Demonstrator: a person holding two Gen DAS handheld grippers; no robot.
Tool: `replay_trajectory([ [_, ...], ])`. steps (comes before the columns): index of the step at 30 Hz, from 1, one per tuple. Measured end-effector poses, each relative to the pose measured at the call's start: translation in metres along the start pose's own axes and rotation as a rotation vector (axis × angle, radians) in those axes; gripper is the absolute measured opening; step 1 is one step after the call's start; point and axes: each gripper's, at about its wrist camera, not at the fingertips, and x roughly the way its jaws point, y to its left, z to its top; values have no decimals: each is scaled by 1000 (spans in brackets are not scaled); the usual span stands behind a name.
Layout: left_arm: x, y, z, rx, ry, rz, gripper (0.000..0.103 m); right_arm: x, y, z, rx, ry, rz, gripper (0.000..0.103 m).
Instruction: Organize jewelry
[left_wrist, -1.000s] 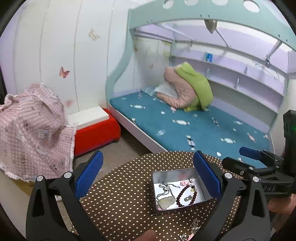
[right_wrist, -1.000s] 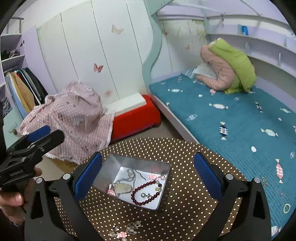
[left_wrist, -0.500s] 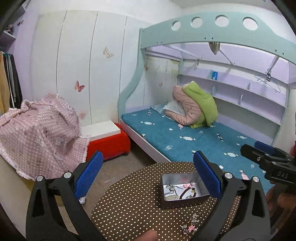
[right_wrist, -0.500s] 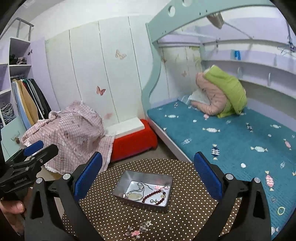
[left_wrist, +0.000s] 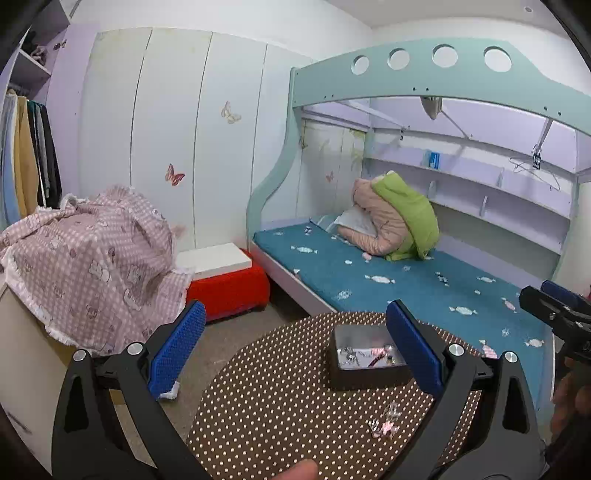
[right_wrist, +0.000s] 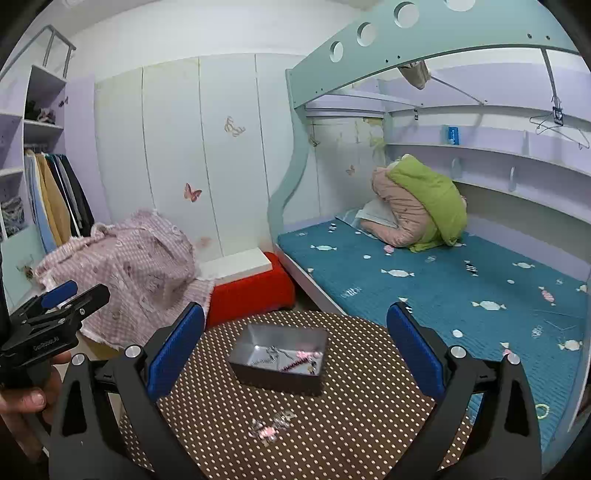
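the left gripper (left_wrist: 293, 347) is shown nearest the lens, its 2 blue-padded fingers (left_wrist: 176, 349) spread wide with nothing between them; the right gripper (right_wrist: 295, 345) is likewise seen released and holding nothing. both are held above a round table (right_wrist: 369, 417) covered in brown cloth with white dots. a small cluster of loose jewelry (right_wrist: 271, 424), silver and pink, is seen lying on the cloth at the near side, apart from the tin. farther back a rectangular metal tin (right_wrist: 282, 358) is seen resting on the table, with a chain, a dark red bead bracelet (right_wrist: 295, 363) and pink pieces inside. beyond the table a red box (right_wrist: 251, 291) with a white lid, a pink checked cloth (right_wrist: 129, 258) and a bunk bed (right_wrist: 443, 280) with a teal mattress are shown.
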Motion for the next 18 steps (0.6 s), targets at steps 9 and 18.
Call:
replay_trajectory([
  [9, 17, -3, -39, 8, 99, -12, 98, 25, 0, -41, -19, 124, -14, 95],
  [18, 42, -5, -77, 24, 200, -3, 98, 93, 12, -123, -98, 411, 22, 95],
])
